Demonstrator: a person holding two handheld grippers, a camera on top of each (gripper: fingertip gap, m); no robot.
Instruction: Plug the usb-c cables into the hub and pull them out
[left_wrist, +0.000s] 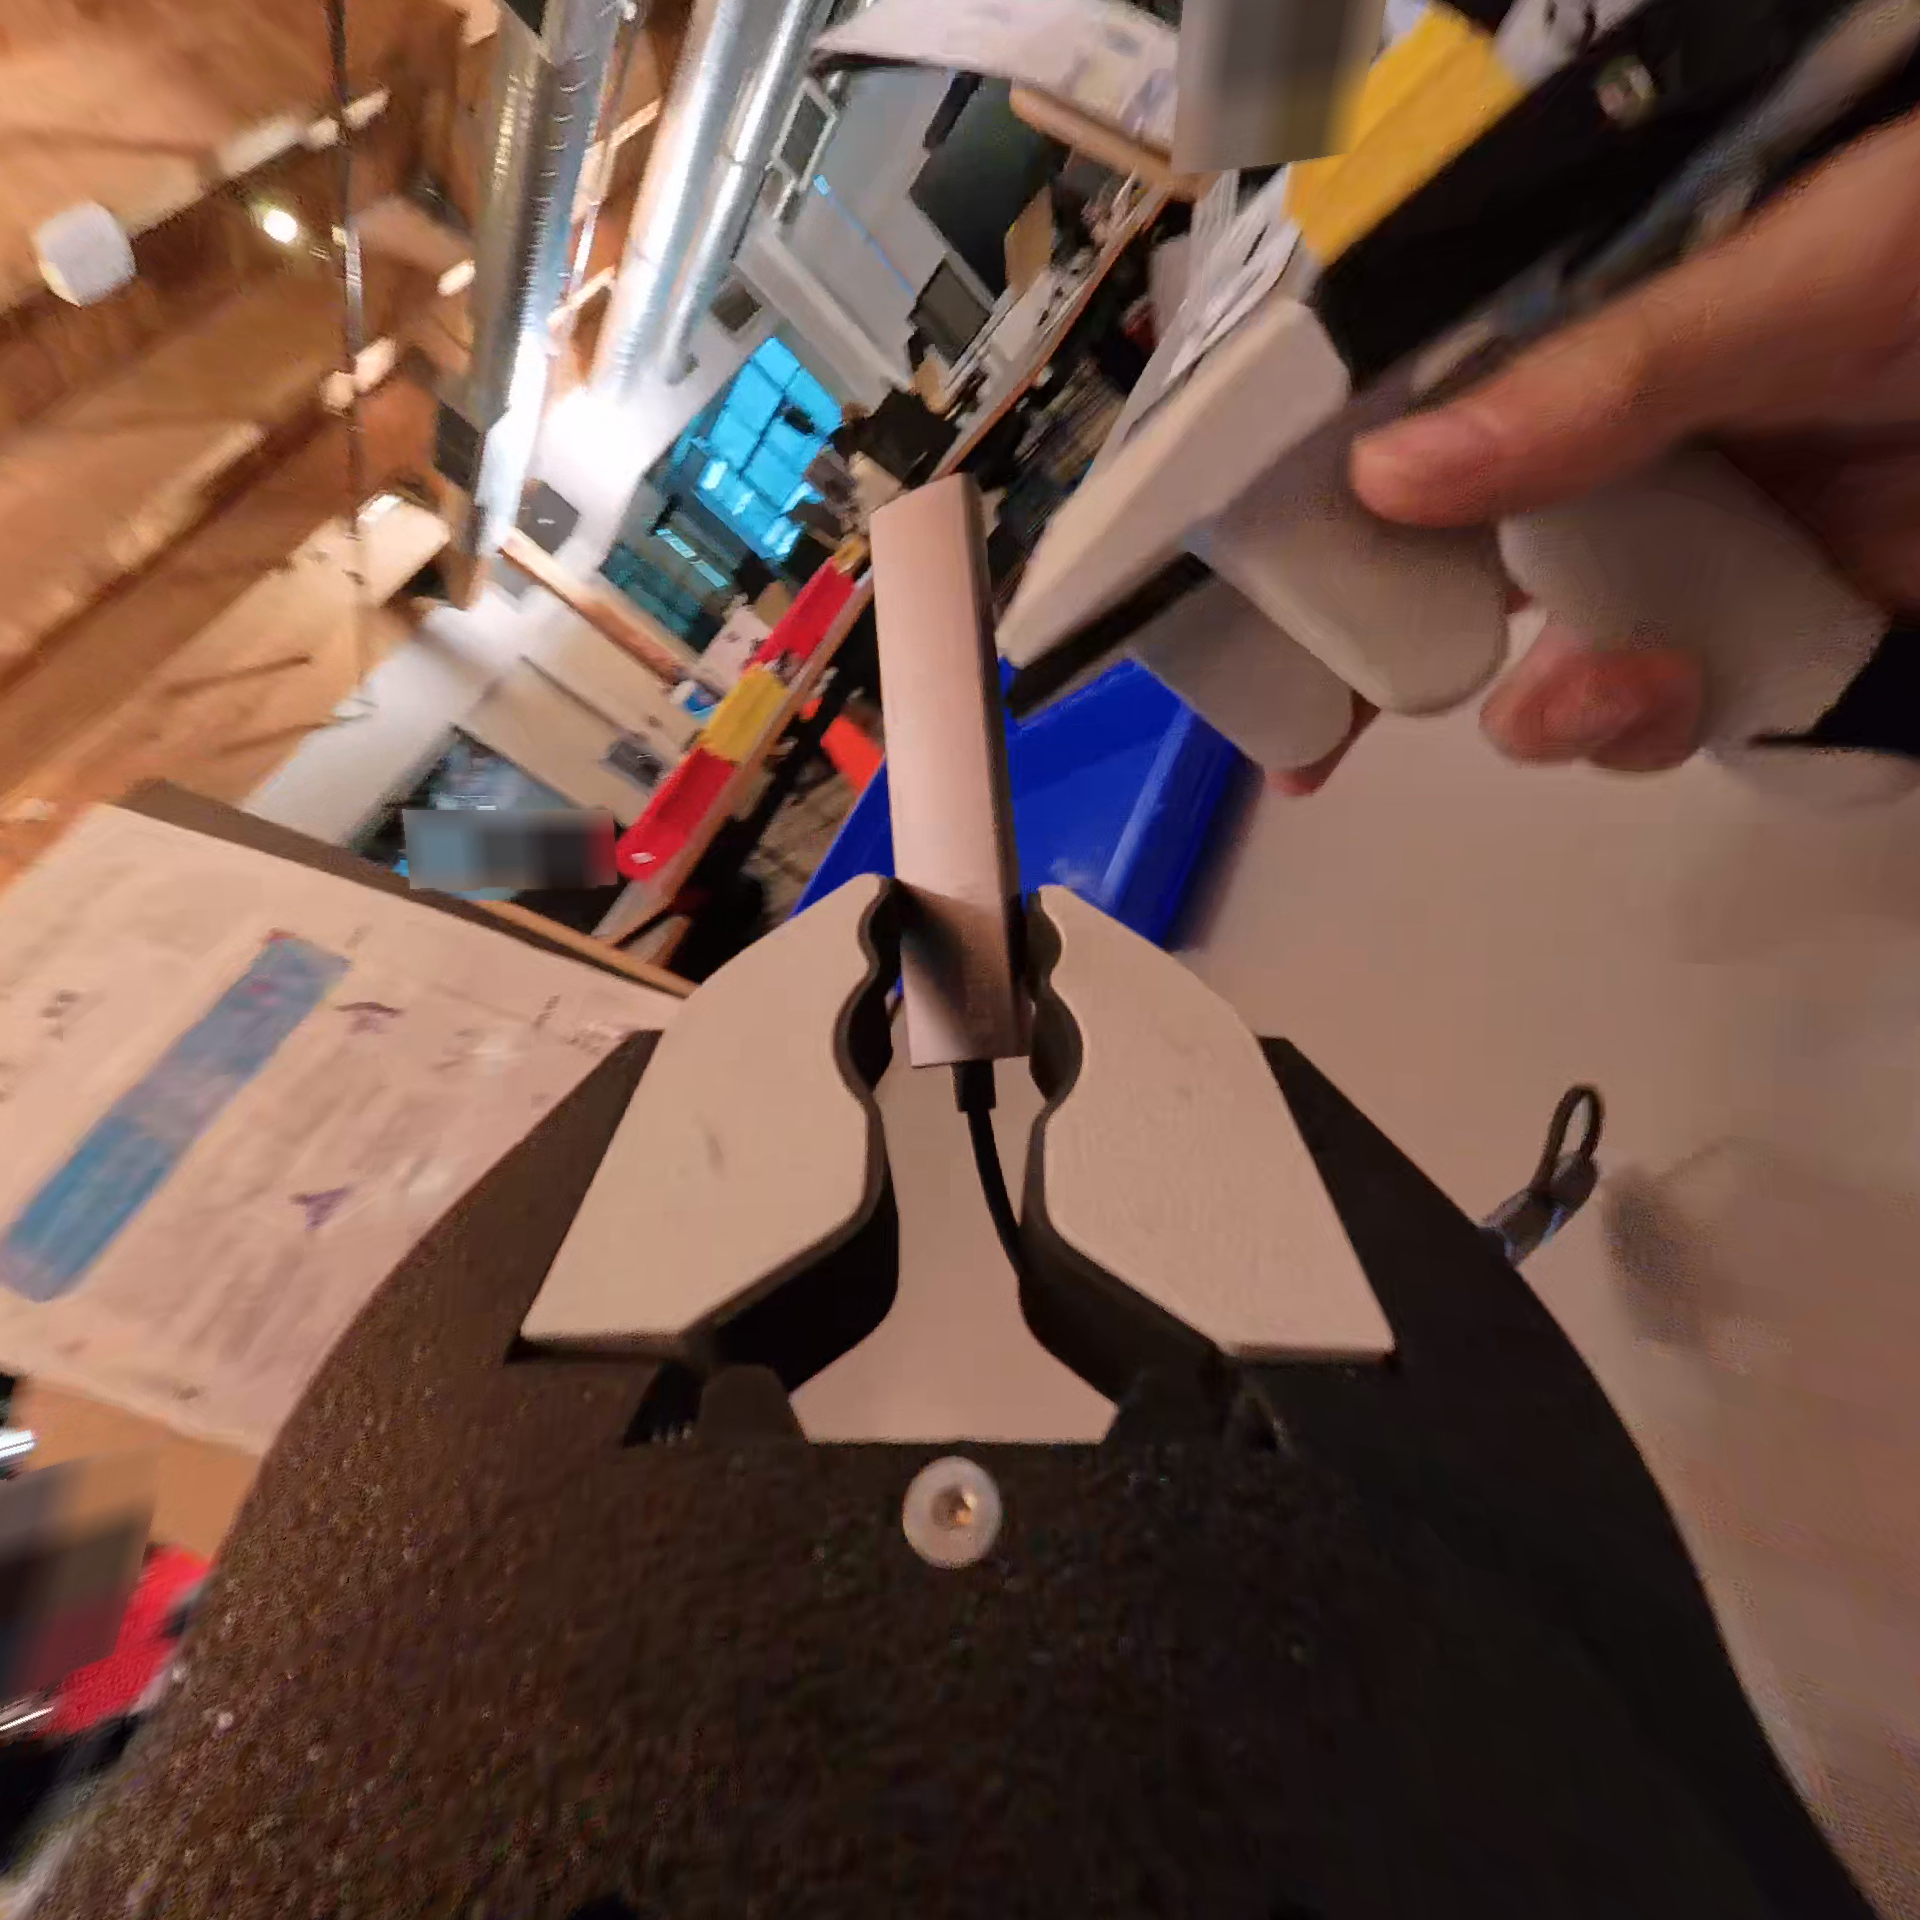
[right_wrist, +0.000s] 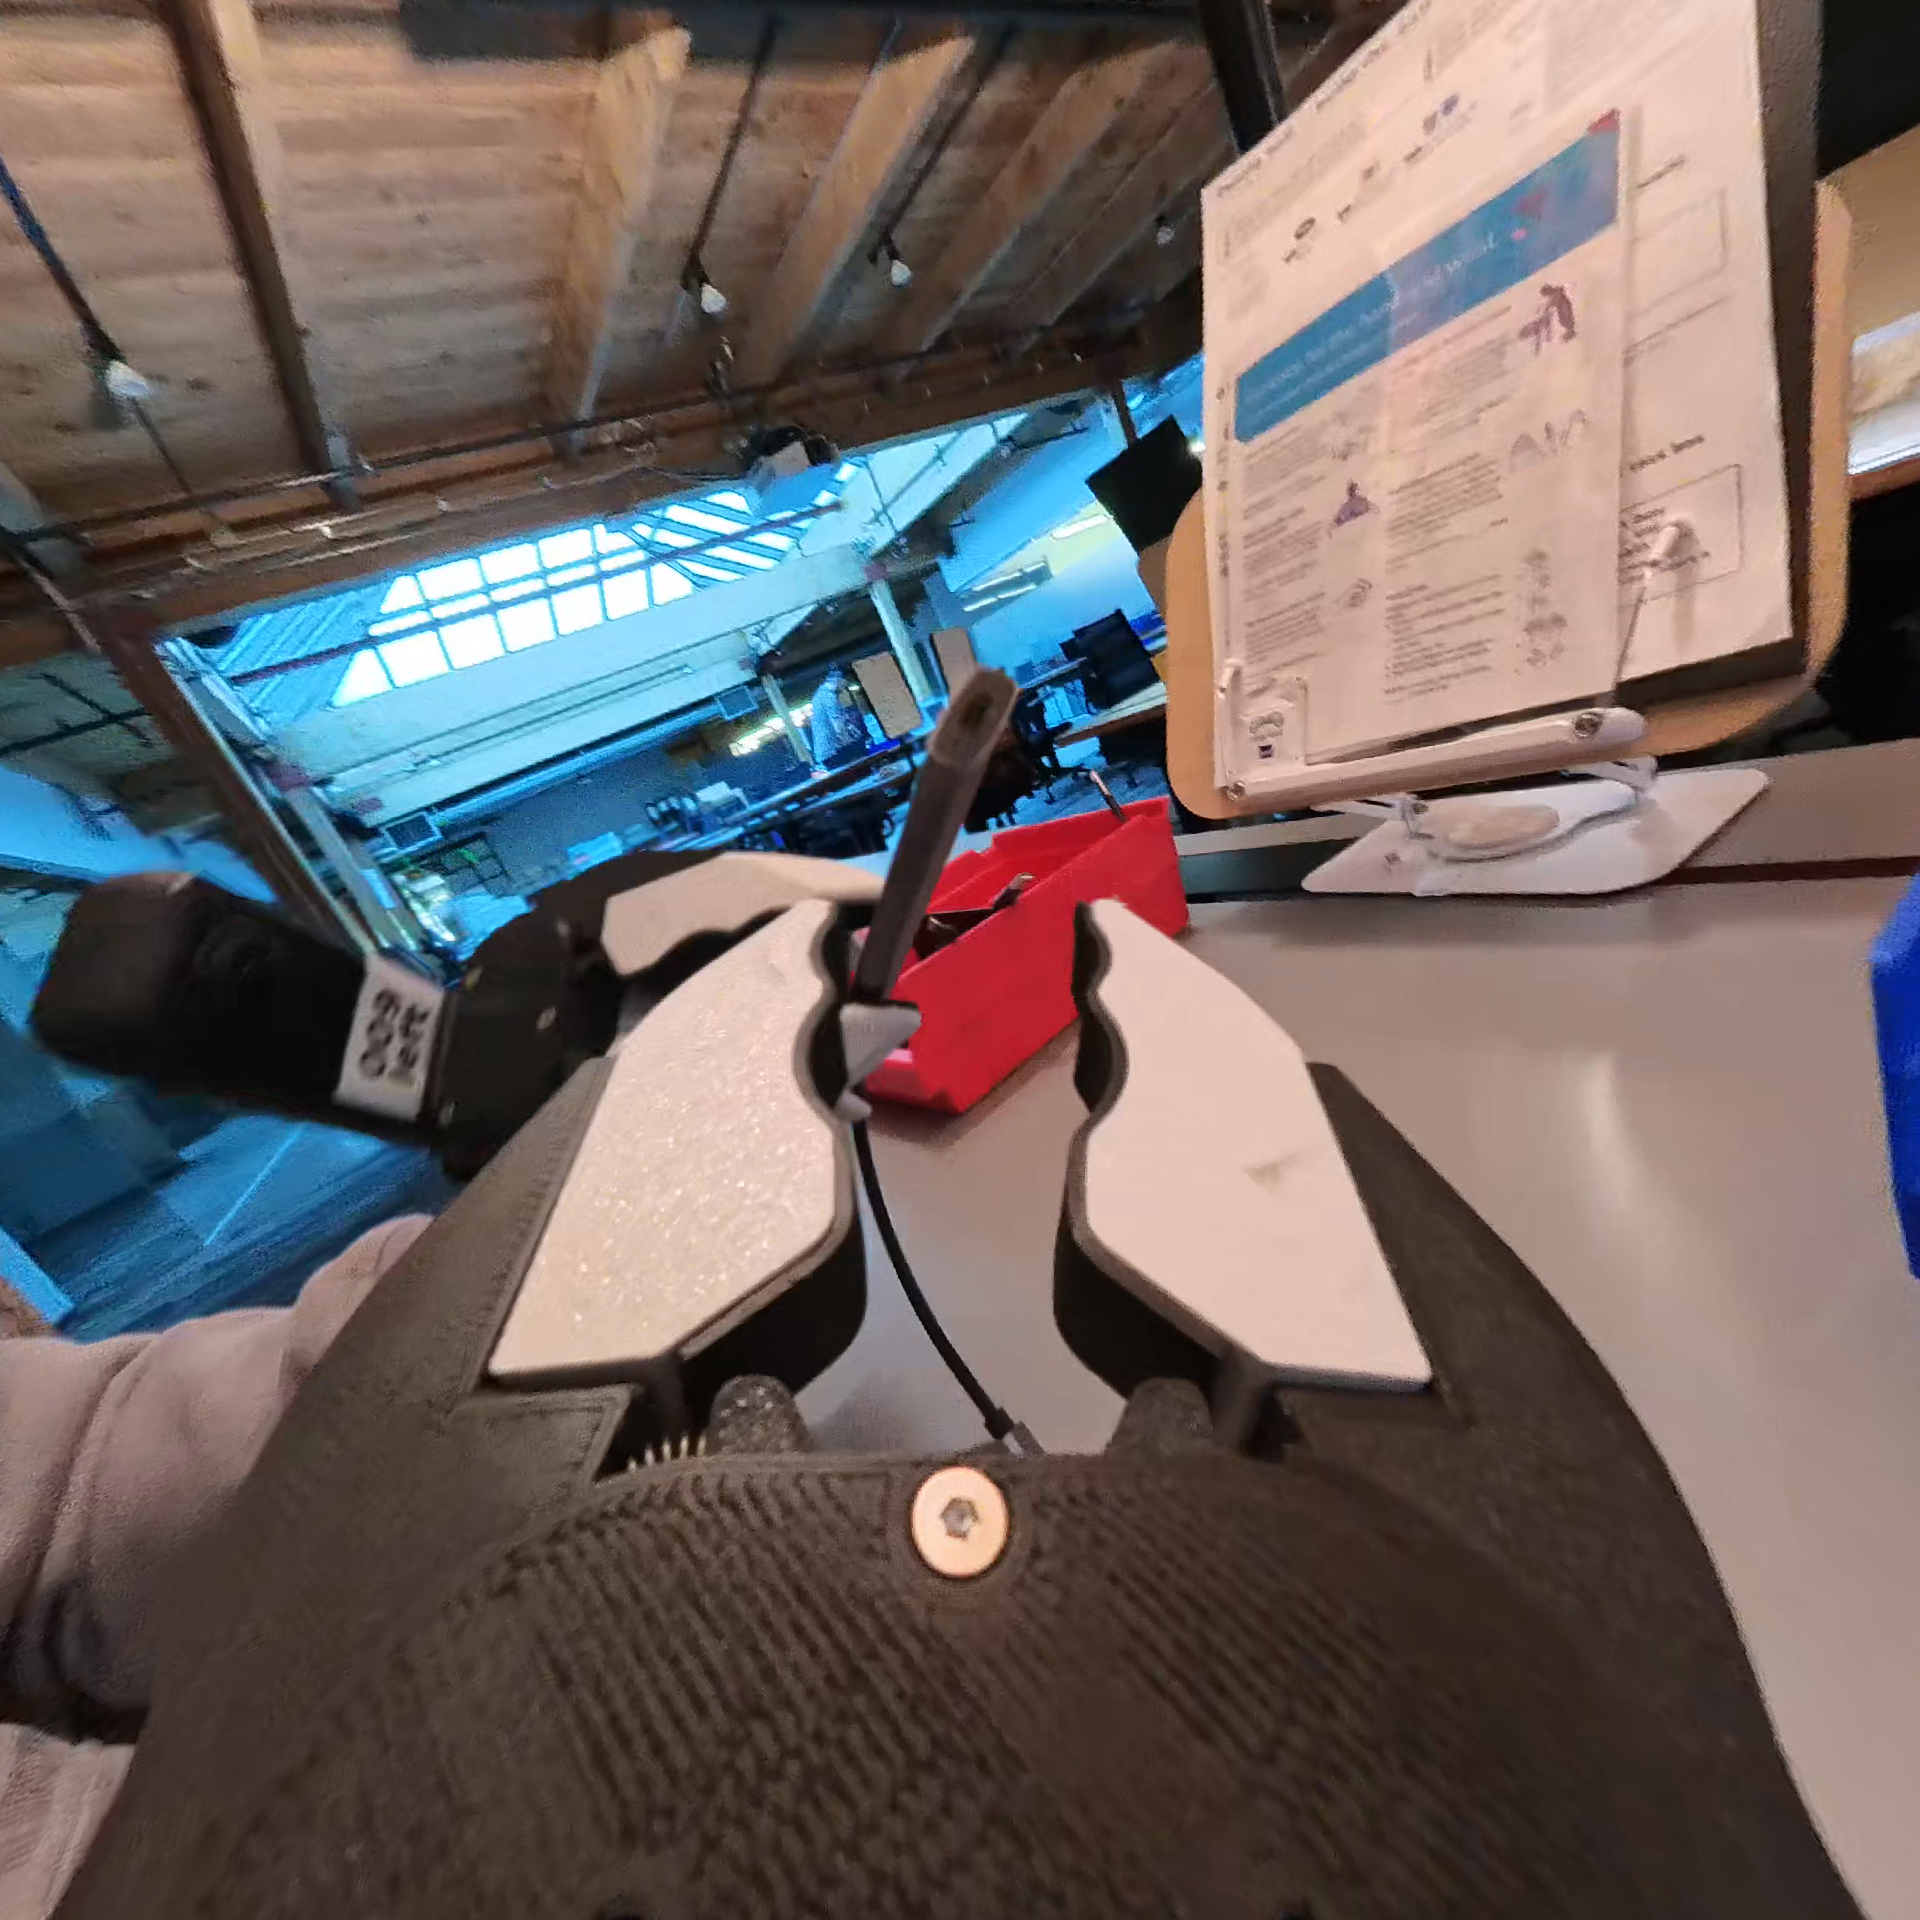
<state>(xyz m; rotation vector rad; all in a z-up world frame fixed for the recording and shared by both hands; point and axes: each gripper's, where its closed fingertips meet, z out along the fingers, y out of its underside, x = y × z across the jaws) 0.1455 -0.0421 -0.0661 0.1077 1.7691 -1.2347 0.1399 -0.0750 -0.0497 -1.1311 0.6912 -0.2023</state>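
My left gripper (left_wrist: 961, 935) is shut on the near end of a slim grey hub (left_wrist: 935, 727), which points forward and up above the table. A black cable (left_wrist: 987, 1164) leaves the hub's near end between my fingers. In the right wrist view the hub (right_wrist: 935, 831) shows edge-on, an open port at its far tip, held by the left gripper (right_wrist: 868, 997); its cable (right_wrist: 904, 1268) hangs down. My right gripper (right_wrist: 956, 935) is open and empty, its fingers on either side of the hub without touching it. It also shows at upper right in the left wrist view (left_wrist: 1060, 644), held by a hand.
A small metal-tipped cable end (left_wrist: 1548, 1174) lies on the grey table (right_wrist: 1507, 1143). A red bin (right_wrist: 1039, 966) stands behind the hub and a blue bin (left_wrist: 1101, 790) beside it. A document stand with printed sheets (right_wrist: 1455, 468) stands at the back right. Spacing between my two grippers at the tips: around 4 centimetres.
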